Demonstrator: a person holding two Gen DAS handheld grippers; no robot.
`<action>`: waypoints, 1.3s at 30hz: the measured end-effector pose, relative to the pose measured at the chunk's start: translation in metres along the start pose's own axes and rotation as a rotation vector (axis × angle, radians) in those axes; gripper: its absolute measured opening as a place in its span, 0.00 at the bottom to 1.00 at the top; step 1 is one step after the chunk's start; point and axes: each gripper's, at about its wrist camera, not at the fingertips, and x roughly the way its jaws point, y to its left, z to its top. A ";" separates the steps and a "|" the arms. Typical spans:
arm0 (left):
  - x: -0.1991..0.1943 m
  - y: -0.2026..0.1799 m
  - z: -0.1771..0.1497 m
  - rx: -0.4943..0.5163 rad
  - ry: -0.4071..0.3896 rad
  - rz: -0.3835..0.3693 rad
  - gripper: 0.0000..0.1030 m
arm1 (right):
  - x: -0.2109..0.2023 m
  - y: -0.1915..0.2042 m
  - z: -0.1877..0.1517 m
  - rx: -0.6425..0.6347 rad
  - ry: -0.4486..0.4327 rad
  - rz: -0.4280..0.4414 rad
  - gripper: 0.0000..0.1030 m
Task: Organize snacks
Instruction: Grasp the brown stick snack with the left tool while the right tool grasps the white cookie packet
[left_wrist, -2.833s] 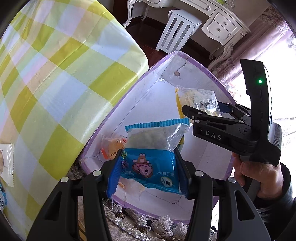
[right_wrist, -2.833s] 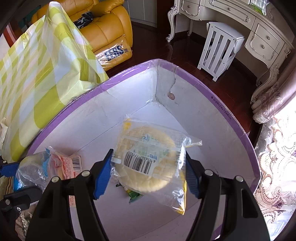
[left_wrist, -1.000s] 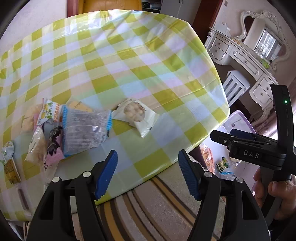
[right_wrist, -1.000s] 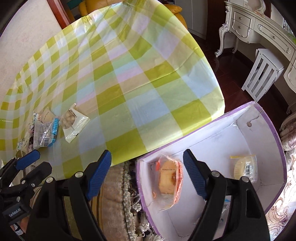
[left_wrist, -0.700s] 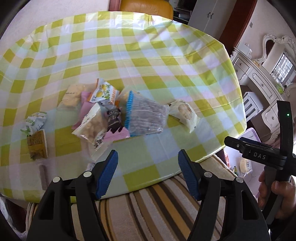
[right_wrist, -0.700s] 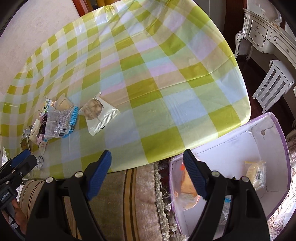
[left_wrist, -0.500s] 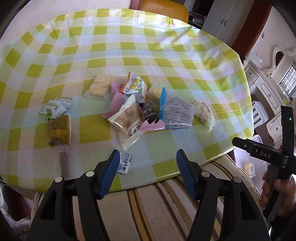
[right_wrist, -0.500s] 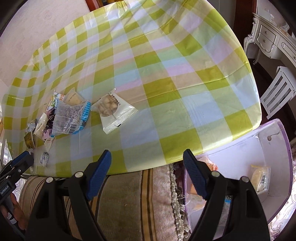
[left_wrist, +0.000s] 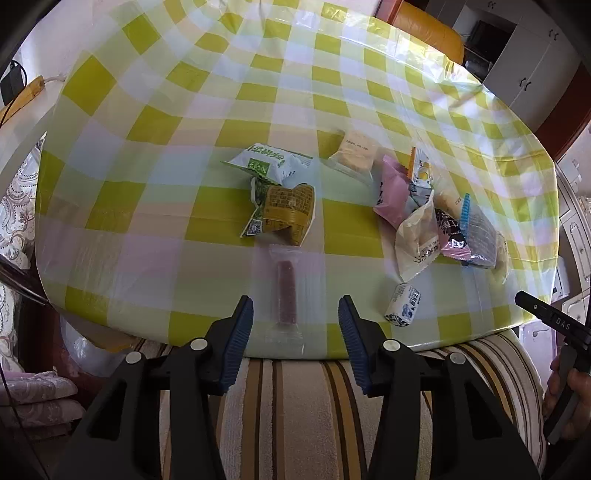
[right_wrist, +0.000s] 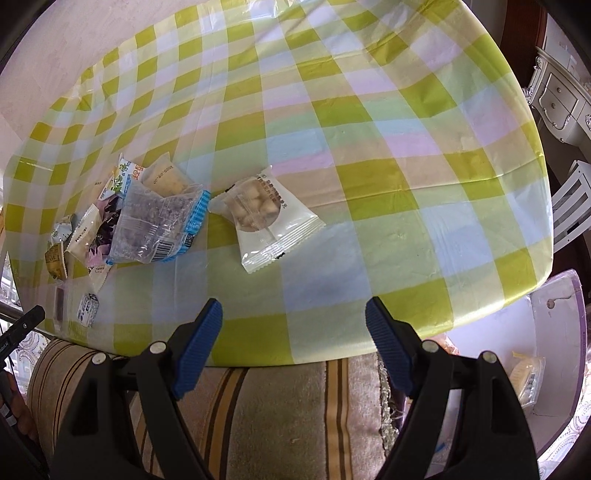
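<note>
Presently catalogued, from largest to smallest.

Table (left_wrist: 155, 206), checked yellow cloth: spreads ahead of both pairs of jaws, with neither touching it.

Purple-edged box (right_wrist: 561, 317): off to the right of the right gripper's jaws and below the table edge; a wrapped cake lies inside.

Right gripper (right_wrist: 293, 325): jaws spread wide, nothing between them. The round-biscuit packet (right_wrist: 264, 216) lies ahead, well beyond the tips.

Left gripper (left_wrist: 295, 317): jaws part-way apart and just narrowed, empty. The clear-wrapped dark red bar (left_wrist: 287, 291) lies straight ahead, lengthwise between the two pads but not touched.

Snack heap (left_wrist: 436, 218): ahead and to the right of the left jaws.

Handling note, as a judgement: the bar looks the likely next pick. It lies flat and thin, so the jaws should come low, straddle its narrow width, then close on the bar itself and not the loose film.
</note>
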 end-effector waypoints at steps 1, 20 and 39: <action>0.002 0.002 0.001 -0.004 0.004 0.005 0.44 | 0.001 0.002 0.002 -0.006 0.000 -0.001 0.77; 0.036 -0.010 0.008 0.075 0.087 0.042 0.15 | 0.033 0.020 0.039 -0.132 -0.008 -0.058 0.77; 0.029 -0.050 0.012 0.157 0.046 -0.032 0.13 | 0.052 0.028 0.062 -0.186 -0.015 -0.050 0.67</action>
